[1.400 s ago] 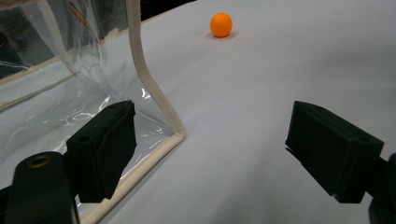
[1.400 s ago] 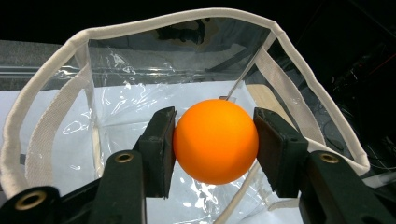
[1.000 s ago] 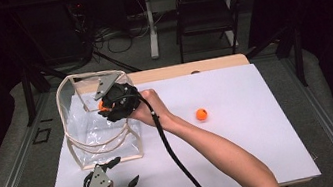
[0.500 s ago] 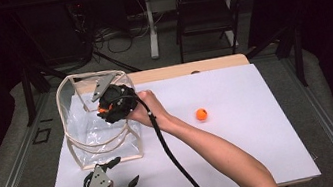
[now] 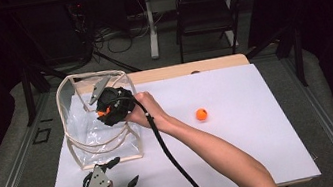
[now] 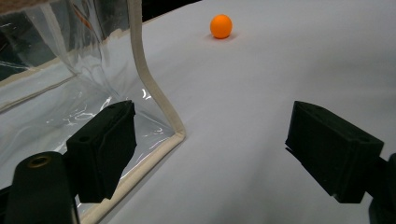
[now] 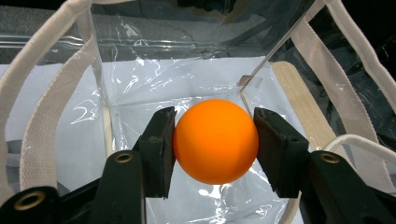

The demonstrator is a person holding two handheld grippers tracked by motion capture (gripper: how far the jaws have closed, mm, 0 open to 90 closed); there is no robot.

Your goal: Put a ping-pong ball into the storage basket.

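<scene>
A: What is seen at the left of the white worktop (image 5: 260, 124)?

B: A clear plastic tote bag with cream webbing trim (image 5: 91, 136) is stood upright there. Just in front of it, near the worktop's front edge, the left gripper (image 5: 125, 173) is held low, its jaws spread wide with nothing between them; in the left gripper view the bag's corner seam (image 6: 156, 100) is seen just beside one jaw.

A: And further right?

B: The right gripper (image 5: 102, 111) is held over the bag's open mouth. A smooth orange ball (image 7: 215, 140) is clamped between its jaws, above the bag's floor. A second small orange ball (image 5: 201, 114) is left on the worktop, well apart from the bag.
</scene>
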